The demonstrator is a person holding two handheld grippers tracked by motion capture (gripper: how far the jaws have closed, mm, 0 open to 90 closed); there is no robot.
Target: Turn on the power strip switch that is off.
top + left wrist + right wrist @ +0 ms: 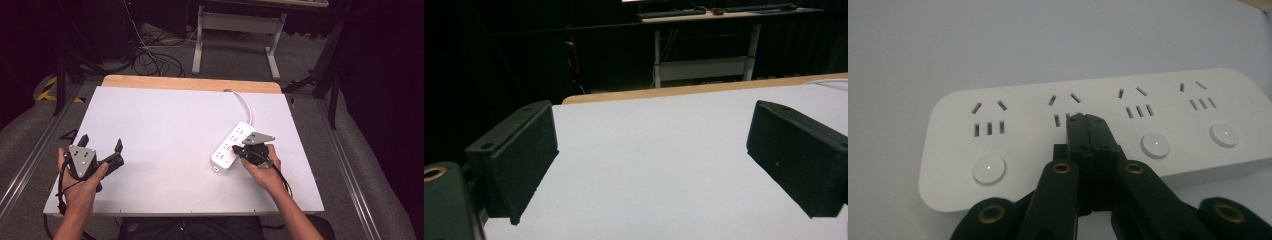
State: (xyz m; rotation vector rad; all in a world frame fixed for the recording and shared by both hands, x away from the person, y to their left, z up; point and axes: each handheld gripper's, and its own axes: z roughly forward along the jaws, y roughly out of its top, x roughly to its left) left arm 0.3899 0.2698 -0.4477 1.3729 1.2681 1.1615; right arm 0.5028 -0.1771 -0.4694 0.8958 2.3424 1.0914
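Pressing second switch button on power strip [1088, 135]: right gripper [1087, 121] closed, empty, tips down on strip directly beneath. Likely next: lift straight off, shift sideways to neighbouring button [1155, 145]. Left gripper [100, 150] idle, jaws wide, well apart.

White power strip [1088, 135] with dark slot openings in repeating groups and round white buttons, each dotted with a tiny pale light; white cord [245, 103] curving off its far end. Matte black right gripper [1089, 122] with brass-coloured rivets, topped by a grey plate speckled with small pale dots. Black left gripper [651, 165], dull and finely textured on the pads, same dotted grey plate above. Plain white board [165, 145] underneath, unpatterned, edged at the back by a light wooden tabletop [190, 83]. Grey floor [25, 135] with a yellow-and-black striped marking [47, 90] at the left.
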